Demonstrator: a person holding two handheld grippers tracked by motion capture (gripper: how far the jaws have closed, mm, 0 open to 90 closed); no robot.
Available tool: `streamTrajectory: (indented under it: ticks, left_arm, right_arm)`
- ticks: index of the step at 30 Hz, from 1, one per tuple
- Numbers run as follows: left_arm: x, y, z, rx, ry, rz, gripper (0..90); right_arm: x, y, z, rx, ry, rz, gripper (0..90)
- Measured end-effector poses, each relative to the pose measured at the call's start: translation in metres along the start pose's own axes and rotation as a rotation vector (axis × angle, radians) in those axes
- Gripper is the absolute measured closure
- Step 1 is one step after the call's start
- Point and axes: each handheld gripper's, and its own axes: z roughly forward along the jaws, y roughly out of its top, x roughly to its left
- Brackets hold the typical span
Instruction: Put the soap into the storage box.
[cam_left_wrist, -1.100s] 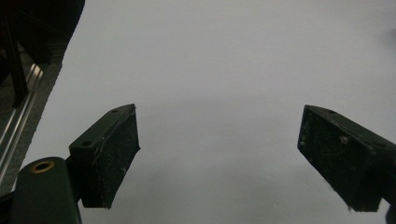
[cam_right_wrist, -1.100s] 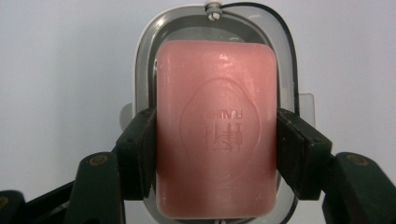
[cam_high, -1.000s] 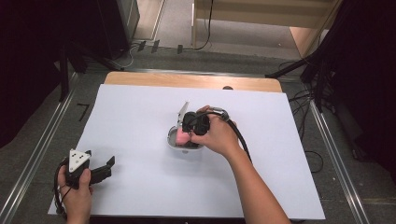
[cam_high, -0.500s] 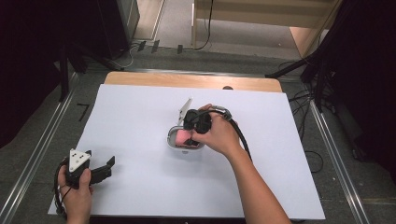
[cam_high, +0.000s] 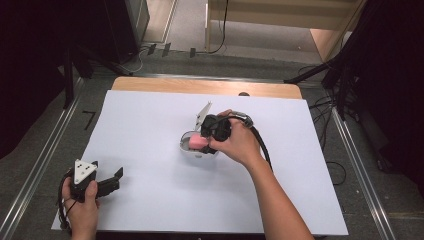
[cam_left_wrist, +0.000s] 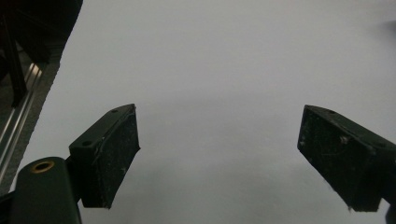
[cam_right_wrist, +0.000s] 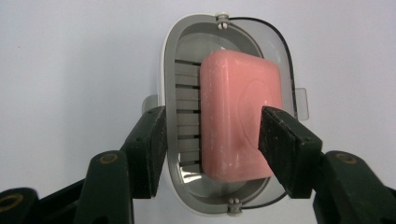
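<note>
Here the right gripper clamps a smooth pink soap bar, tilted in its grey slatted dish.

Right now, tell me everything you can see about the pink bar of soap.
The pink bar of soap is a smooth rounded rectangle with a faint oval stamp on top. It sits tilted in the grey slatted soap dish, toward one side. The right gripper straddles it, with one jaw against the bar's edge and the other at the dish rim.

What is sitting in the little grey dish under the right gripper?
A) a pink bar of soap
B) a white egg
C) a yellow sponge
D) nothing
A: the right gripper view shows a pink soap lying on the slatted grey dish.
</note>
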Motion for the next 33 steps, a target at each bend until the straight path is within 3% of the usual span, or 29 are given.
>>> streamTrajectory:
  ticks: [18, 33]
  left_arm:
    - [0.000, 0.000, 0.000, 0.004, 0.001, 0.005, 13.5]
    - [-0.001, 0.000, 0.000, 0.001, 0.003, 0.007, 13.5]
  right_arm:
    - [-0.002, -0.034, -0.013, 0.000, -0.002, 0.064, 41.4]
    - [-0.004, -0.069, -0.020, 0.000, -0.020, 0.127, 31.0]
